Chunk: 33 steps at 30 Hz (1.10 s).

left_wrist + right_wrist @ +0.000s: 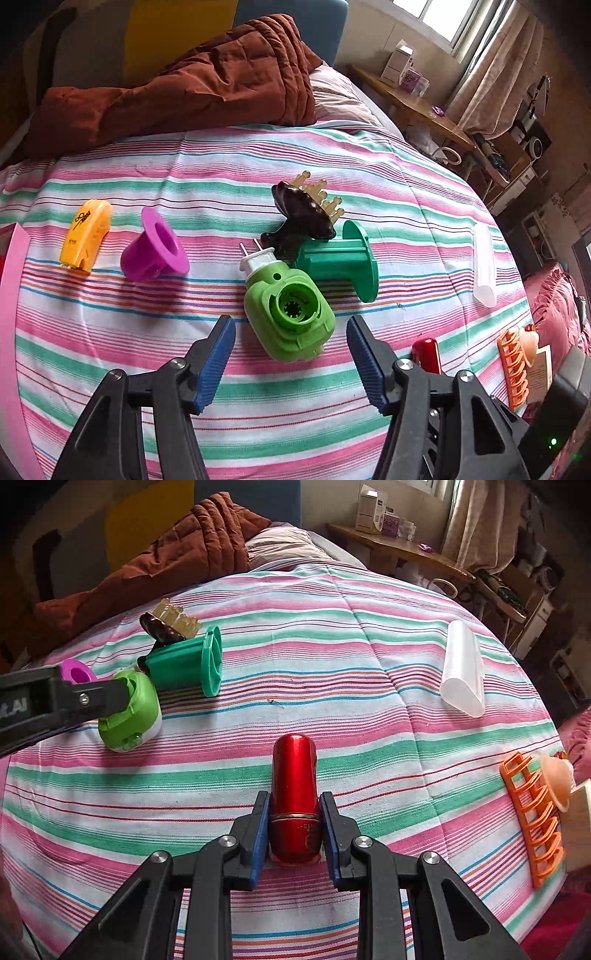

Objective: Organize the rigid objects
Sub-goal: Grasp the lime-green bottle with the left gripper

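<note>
On the striped bedspread (110, 314) lies a light green plug-in device (290, 314) with white prongs. My left gripper (291, 328) hangs over it, open wide, its blue pads (216, 365) on either side and not touching. Behind the device lie a dark green spool (340, 260) and a brown scalp brush (303, 212). Further left are a magenta cup (155, 247) and an orange clip case (86, 236). My right gripper (293, 812) is shut on a red metal cylinder (294, 797), which points away over the bed. The left gripper's arm (55, 701) shows at the right wrist view's left edge.
A translucent white cap (463, 668) lies at the right. An orange comb rack (532, 812) and a peach item (556, 779) sit at the bed's right edge. A rust-brown quilt (184, 85) is heaped at the back. A wooden desk (413, 99) stands beyond. A pink edge (9, 332) borders the left.
</note>
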Each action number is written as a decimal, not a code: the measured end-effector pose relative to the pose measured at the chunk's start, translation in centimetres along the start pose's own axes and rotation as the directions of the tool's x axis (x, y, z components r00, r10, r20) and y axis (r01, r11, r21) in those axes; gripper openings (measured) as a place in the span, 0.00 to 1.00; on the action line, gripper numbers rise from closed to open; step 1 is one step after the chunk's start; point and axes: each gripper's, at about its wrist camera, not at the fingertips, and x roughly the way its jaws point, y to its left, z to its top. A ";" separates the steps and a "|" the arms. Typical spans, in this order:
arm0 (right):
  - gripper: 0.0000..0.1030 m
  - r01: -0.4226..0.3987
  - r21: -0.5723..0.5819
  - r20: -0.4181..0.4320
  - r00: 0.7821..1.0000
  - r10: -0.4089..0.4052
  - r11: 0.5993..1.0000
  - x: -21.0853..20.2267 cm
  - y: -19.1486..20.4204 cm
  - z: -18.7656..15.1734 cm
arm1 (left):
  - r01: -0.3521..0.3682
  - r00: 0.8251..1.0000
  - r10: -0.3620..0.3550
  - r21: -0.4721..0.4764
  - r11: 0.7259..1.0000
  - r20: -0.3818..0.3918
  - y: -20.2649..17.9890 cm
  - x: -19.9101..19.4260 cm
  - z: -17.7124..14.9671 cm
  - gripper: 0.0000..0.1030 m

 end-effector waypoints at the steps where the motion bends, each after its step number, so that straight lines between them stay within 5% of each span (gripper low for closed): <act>1: 0.26 -0.004 0.005 -0.005 1.000 0.005 1.000 0.0 -0.1 0.0 | -0.009 1.000 0.009 0.004 1.000 -0.002 -0.2 0.3 0.1 0.62; 20: 0.26 -0.036 0.038 -0.026 0.999 0.036 0.999 0.0 -0.4 0.2 | -0.091 0.994 0.088 0.051 0.995 0.063 1.9 -0.9 -0.6 0.61; 25: 0.26 -0.043 0.043 -0.028 0.999 0.044 0.998 0.0 -0.5 0.3 | -0.052 0.995 0.044 0.089 0.995 0.090 0.5 -1.2 0.2 0.62; 33: 0.26 -0.055 0.052 -0.034 0.998 0.057 0.997 0.0 -0.7 0.4 | -0.158 0.986 0.148 0.153 0.975 0.076 -1.1 2.1 0.6 0.62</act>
